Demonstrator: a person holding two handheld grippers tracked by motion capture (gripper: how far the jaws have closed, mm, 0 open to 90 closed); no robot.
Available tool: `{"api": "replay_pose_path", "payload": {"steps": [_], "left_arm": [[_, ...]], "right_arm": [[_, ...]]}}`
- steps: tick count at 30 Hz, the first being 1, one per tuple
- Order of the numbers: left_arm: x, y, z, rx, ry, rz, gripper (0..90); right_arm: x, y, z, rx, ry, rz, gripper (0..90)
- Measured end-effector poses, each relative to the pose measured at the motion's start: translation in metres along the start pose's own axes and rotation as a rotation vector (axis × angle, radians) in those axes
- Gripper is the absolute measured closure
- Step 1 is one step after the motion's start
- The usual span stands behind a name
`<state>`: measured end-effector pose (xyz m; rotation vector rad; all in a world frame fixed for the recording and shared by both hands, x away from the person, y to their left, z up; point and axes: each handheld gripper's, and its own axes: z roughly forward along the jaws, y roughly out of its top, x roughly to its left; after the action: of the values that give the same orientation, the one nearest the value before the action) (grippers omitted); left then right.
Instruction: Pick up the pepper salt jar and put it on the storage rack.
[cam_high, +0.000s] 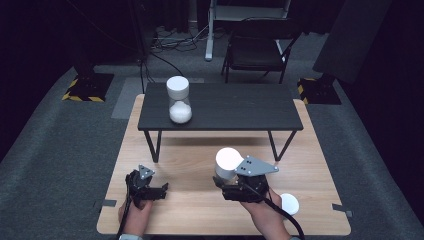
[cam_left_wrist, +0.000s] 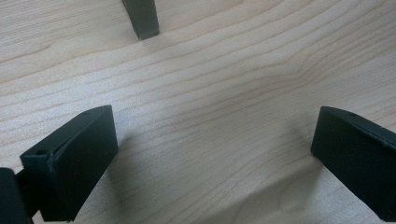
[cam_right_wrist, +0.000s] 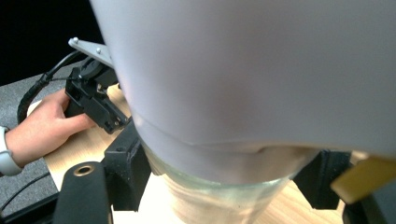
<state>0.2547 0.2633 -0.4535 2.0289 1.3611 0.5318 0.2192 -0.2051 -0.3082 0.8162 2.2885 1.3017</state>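
My right gripper (cam_high: 231, 184) is shut on a glass jar (cam_high: 227, 167) with a white lid, held a little above the wooden table (cam_high: 200, 212). In the right gripper view the white lid (cam_right_wrist: 243, 70) looms close, and the black jaws of the right gripper (cam_right_wrist: 224, 191) press on the clear glass (cam_right_wrist: 219, 196) below it from both sides. A second jar (cam_high: 179, 100), white-lidded with white stuff in its bottom, stands on the left part of the low black table (cam_high: 235, 107). My left gripper (cam_high: 159, 190) rests open on the wood near the front left, nothing between its jaws (cam_left_wrist: 210, 158).
A white disc (cam_high: 290, 203) lies on the wood just right of my right hand. The black table's leg (cam_left_wrist: 142, 18) stands ahead of the left gripper. Beyond the table is a black chair (cam_high: 255, 50) on grey carpet. The other hand (cam_right_wrist: 42, 126) holds the left gripper (cam_right_wrist: 93, 100).
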Motion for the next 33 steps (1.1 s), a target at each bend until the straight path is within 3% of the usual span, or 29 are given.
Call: {"api": "replay_pose_path", "payload": {"steps": [33], "left_arm": [[0.001,0.001,0.001,0.000,0.001,0.004,0.2]], "right_arm": [[-0.029,0.054,0.003,-0.017,-0.060,0.045,30.1]]}}
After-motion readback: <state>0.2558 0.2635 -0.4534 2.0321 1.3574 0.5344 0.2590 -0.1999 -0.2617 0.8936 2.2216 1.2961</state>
